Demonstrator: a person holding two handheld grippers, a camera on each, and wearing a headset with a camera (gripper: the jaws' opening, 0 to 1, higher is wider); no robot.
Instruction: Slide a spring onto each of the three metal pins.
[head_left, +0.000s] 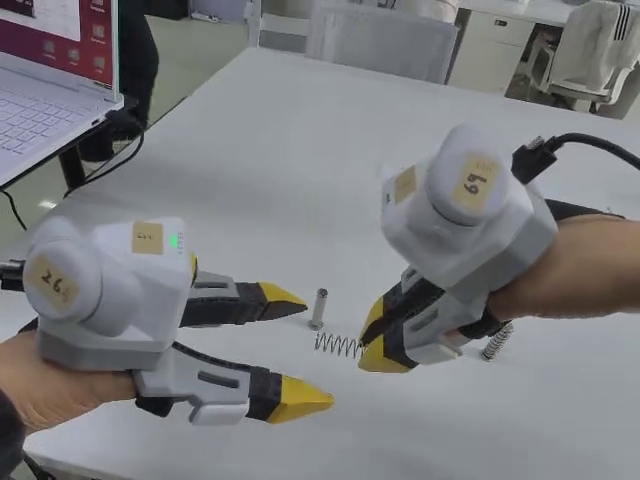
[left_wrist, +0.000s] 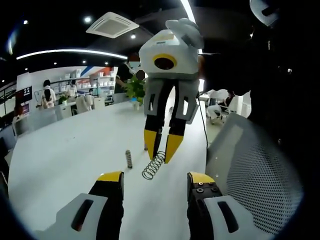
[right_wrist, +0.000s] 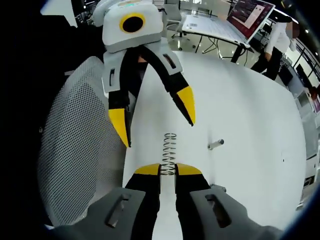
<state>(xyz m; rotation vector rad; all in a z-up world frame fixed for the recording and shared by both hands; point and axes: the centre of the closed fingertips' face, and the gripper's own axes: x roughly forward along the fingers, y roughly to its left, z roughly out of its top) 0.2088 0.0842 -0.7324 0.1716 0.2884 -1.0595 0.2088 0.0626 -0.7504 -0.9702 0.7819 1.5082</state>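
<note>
head view: the right gripper pinches a spring by one end, so the free end reaches out toward the metal pin that stands upright on the white table just beyond it. held by its tail like this, the open end of the coil is left clear to be tipped up and lowered over the pin's top, which looks like the step in hand. the spring is near the pin but not on it. in the right gripper view the jaws are pressed together on the coil's near end. the left gripper hovers beside the pin with its yellow tips wide apart, holding nothing and touching nothing, probably placed there to steady the pin or guide the coil. behind the right gripper lies a second coiled piece. whether it already sits on a pin cannot be told.
</note>
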